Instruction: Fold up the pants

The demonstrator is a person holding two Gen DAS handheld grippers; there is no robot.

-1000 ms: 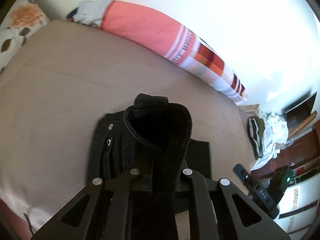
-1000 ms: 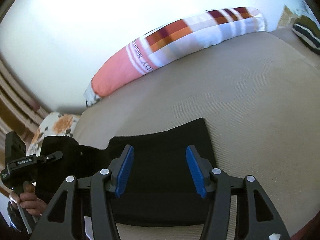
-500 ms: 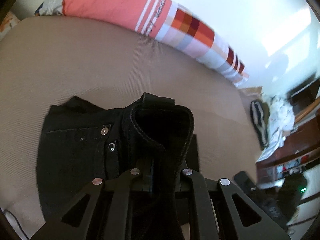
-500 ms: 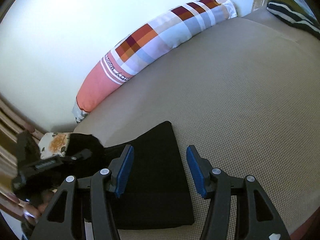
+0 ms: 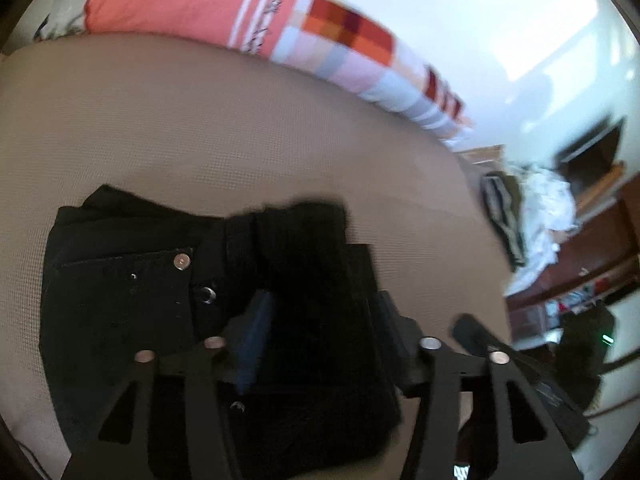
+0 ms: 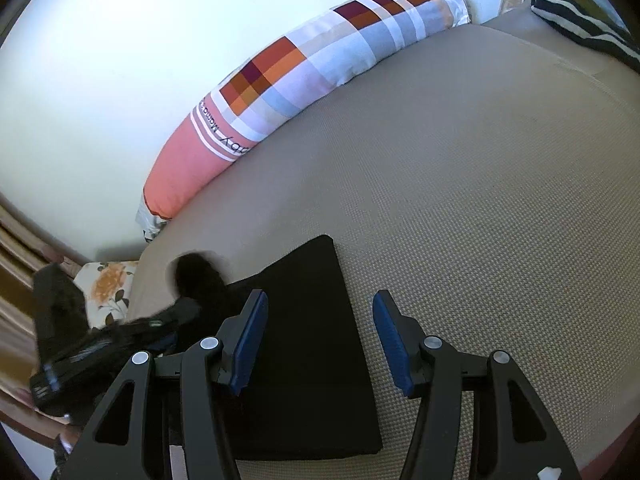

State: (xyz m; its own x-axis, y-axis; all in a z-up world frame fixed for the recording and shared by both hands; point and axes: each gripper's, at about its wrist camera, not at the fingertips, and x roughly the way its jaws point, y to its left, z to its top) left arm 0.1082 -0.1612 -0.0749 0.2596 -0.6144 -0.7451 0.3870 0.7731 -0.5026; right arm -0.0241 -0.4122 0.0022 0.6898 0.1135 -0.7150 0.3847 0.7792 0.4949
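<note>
Black pants point(image 5: 120, 280) lie folded on the beige bed, waist button and pocket to the left in the left wrist view. My left gripper point(image 5: 320, 320) is open, fingers spread, with the folded-over waistband flap point(image 5: 308, 264) lying between them, blurred by motion. In the right wrist view the flat folded leg part point(image 6: 304, 352) lies on the bed. My right gripper point(image 6: 320, 340) is open and empty above its right edge. The left gripper's body point(image 6: 100, 344) shows at the left, with a raised fold point(image 6: 200, 276) beside it.
A long pink and checked bolster point(image 6: 300, 76) lies along the white wall at the far side of the bed point(image 6: 480, 200). A striped cloth pile point(image 6: 580, 20) sits at the bed's far right. A floral pillow point(image 6: 108, 288) is at the left. Furniture and clutter point(image 5: 560, 260) stand beyond the bed.
My left gripper has opened and let go of the waistband, which has dropped onto the folded pants. My right gripper has swung right, staying open.
</note>
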